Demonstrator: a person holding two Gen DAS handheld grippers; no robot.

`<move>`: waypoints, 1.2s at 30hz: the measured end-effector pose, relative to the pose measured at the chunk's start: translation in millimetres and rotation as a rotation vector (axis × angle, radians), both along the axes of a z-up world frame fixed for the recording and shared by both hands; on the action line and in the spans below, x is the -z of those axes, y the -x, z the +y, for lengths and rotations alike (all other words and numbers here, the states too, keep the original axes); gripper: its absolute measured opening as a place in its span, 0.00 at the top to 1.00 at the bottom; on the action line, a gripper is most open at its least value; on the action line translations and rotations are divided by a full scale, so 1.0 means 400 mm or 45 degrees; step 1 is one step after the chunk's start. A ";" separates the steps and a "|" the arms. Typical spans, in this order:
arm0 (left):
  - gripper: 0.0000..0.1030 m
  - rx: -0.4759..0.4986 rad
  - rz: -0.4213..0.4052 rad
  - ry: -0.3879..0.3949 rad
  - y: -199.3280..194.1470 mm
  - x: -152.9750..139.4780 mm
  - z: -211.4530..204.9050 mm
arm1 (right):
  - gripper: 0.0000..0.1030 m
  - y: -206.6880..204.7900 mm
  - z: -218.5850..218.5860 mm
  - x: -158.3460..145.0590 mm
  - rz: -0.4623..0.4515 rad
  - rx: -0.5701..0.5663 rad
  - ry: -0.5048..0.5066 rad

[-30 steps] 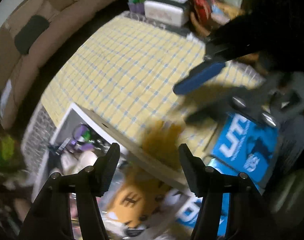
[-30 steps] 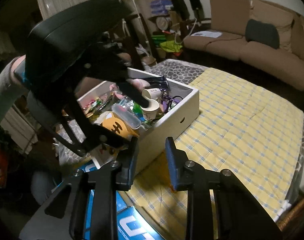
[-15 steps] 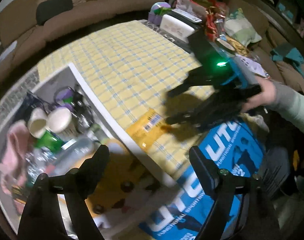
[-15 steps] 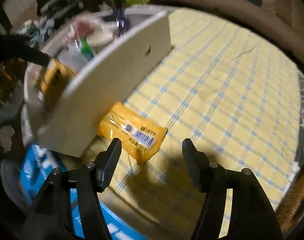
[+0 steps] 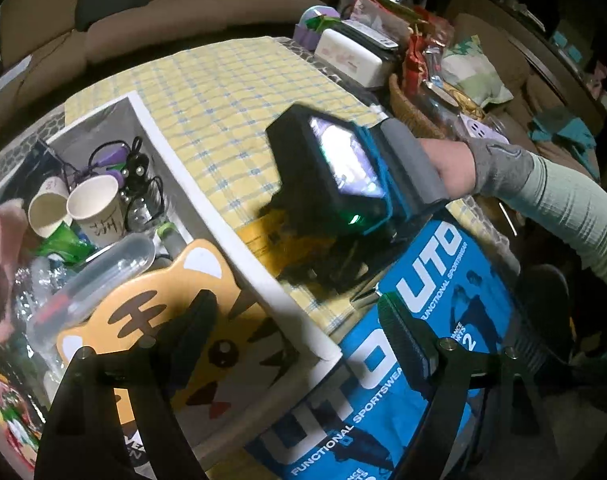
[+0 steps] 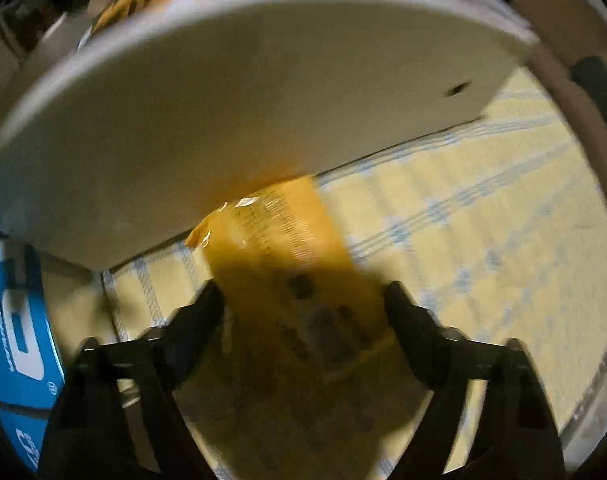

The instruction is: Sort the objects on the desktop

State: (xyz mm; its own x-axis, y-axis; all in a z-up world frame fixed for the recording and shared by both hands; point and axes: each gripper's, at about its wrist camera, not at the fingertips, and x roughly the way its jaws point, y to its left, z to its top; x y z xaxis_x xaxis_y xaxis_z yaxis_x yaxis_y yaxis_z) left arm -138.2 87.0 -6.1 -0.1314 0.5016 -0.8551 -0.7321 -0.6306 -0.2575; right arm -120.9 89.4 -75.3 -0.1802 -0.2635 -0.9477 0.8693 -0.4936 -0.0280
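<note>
Right gripper (image 6: 303,300) low over yellow packet (image 6: 279,236), jaws spread wide either side, nothing pinched. Packet flat on checked cloth (image 6: 483,240), touching white box (image 6: 243,100) wall. Looks light, crinkly, slippery film; best pinched across narrow width. Left gripper (image 5: 295,320) spread, empty, above box.

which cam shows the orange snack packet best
The right wrist view: the orange packet fills the centre, lying on the checked cloth against the white box, between the open right gripper fingers. The left wrist view shows only a strip, mostly hidden under that gripper.
</note>
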 end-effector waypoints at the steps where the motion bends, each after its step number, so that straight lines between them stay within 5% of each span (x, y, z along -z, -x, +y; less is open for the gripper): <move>1: 0.18 -0.005 -0.011 -0.008 0.002 0.006 -0.001 | 0.47 0.005 0.009 -0.006 -0.025 0.016 0.027; 4: 0.18 -0.021 -0.036 -0.034 0.008 0.017 0.000 | 0.50 0.026 0.066 -0.015 -0.138 0.126 0.149; 8: 0.13 -0.123 -0.161 -0.229 0.030 0.015 -0.016 | 0.51 0.028 0.167 -0.057 -0.176 0.250 0.310; 14: 0.09 -0.322 -0.391 -0.597 0.090 0.012 -0.022 | 0.51 -0.043 0.295 -0.198 0.001 0.363 0.484; 21: 0.09 -0.235 -0.489 -0.810 0.054 -0.004 0.075 | 0.51 -0.139 0.251 -0.351 0.172 0.305 0.487; 23: 0.11 -0.191 -0.500 -0.818 0.032 -0.006 0.102 | 0.51 -0.172 0.234 -0.378 0.189 0.289 0.495; 25: 0.28 -0.146 -0.528 -0.810 0.011 -0.004 0.131 | 0.51 -0.187 0.218 -0.401 0.208 0.276 0.502; 27: 0.61 -0.149 -0.463 -0.700 -0.009 -0.003 0.149 | 0.51 -0.200 0.210 -0.405 0.222 0.279 0.499; 34: 0.69 -0.203 -0.391 -0.723 -0.018 0.000 0.138 | 0.51 -0.241 0.177 -0.402 0.298 0.282 0.418; 36: 0.52 -0.293 -0.380 -0.758 0.000 0.001 0.122 | 0.51 -0.246 0.168 -0.402 0.306 0.277 0.406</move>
